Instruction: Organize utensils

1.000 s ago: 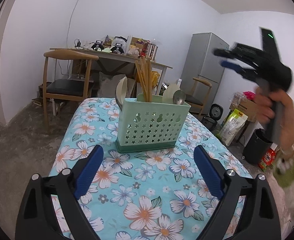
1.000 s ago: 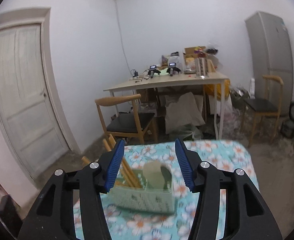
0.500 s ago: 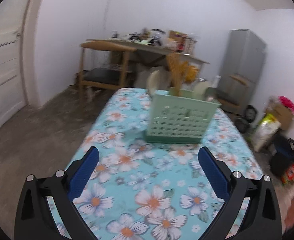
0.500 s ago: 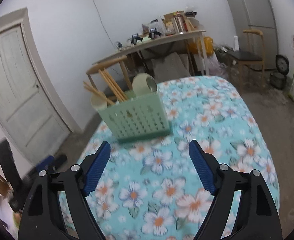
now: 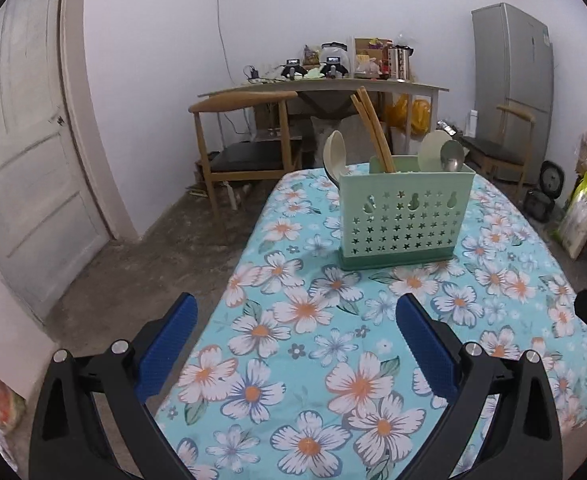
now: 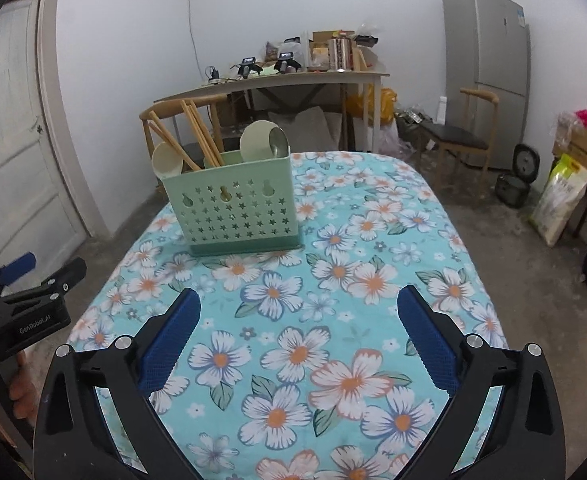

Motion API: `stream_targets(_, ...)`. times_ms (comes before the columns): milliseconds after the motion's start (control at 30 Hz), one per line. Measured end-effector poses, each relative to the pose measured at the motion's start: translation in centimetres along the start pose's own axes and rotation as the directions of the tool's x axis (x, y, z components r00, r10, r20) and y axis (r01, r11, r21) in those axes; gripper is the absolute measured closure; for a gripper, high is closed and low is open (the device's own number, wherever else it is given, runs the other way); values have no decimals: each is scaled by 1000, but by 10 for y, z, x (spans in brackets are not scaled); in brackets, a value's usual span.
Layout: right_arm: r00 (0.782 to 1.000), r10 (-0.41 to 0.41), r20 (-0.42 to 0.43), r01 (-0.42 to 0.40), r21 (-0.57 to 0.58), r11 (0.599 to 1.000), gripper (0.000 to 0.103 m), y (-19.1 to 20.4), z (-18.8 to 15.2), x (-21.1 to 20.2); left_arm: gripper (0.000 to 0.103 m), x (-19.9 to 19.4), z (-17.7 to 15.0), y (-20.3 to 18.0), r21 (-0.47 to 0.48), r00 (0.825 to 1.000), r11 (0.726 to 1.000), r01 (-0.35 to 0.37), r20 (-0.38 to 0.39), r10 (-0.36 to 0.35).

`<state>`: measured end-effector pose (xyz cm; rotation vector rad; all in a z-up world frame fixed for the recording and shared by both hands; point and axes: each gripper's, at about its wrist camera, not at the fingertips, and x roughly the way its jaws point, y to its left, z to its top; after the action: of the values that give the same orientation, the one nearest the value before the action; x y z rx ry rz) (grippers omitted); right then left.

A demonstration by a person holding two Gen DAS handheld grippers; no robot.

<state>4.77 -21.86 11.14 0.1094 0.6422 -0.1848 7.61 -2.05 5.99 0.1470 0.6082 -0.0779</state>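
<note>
A pale green utensil caddy with star-shaped holes stands upright on the floral tablecloth. It holds wooden chopsticks, a cream spoon and a metal spoon. My left gripper hovers open over the cloth's near left edge, short of the caddy, with nothing between its blue pads. My right gripper is low over the cloth nearer the middle. Its jaws are opening, with only cloth showing between them. At the left edge of the right wrist view, the left gripper shows with a hand under it.
The table drops off to bare floor on the left and right. Behind it are a wooden chair, a cluttered desk, a second chair and a grey fridge. A door is at left, with bags on the right.
My right gripper has dropped from high above the caddy to just over the cloth, and its jaws have spread wider. The left view has swung left and drawn back a little.
</note>
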Motion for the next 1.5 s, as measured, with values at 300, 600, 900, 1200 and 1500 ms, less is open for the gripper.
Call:
stream_targets(300,998,-63,7,63,-27,998,8,1,0,0,6,0,5,-14,-29,1000,1000,0,-9,-1)
stream_targets(600,998,-63,0,63,-16,998,8,-1,3,4,6,8,6,-7,-62,999,997,-35,-34,33)
stream_targets(900,998,-63,-18,63,-5,998,8,1,1,9,6,13,3,11,-87,998,995,-47,-53,42)
stream_targets(1200,997,-76,-12,76,-16,997,8,-1,4,9,6,11,1,19,-74,996,994,-77,-46,74)
stream_targets(1500,992,-124,11,125,-16,992,8,-18,17,8,6,13,1,22,-67,995,994,-89,-41,87)
